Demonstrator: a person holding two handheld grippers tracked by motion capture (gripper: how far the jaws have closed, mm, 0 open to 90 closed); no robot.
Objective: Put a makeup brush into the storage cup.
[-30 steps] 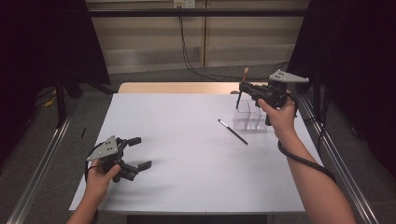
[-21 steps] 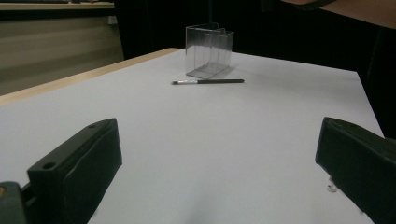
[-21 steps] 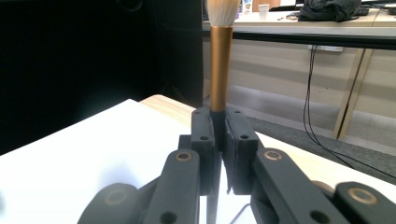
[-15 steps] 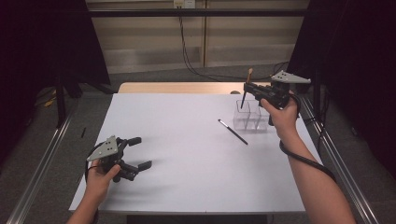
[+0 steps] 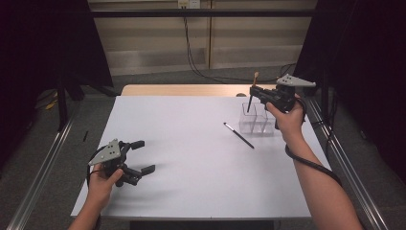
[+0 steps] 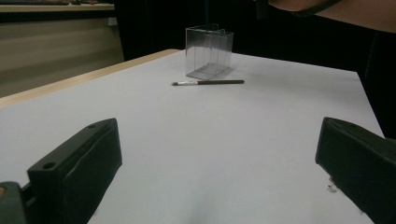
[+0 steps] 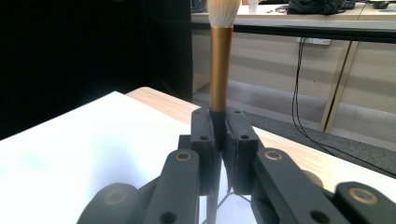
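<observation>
Gold-ferruled brush [image 7: 220, 65] clamped upright; bristle tip cut off, handle end hidden.

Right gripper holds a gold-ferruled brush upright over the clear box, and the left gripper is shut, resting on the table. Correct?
Not quite: in the left gripper view the left gripper is open. The right gripper does hold the brush upright over the clear box.

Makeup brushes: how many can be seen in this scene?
2. One makeup brush is held upright in the right tongs, bristles up, above the clear organizer. The thin brush lies flat on the white table, left of the organizer.
</observation>
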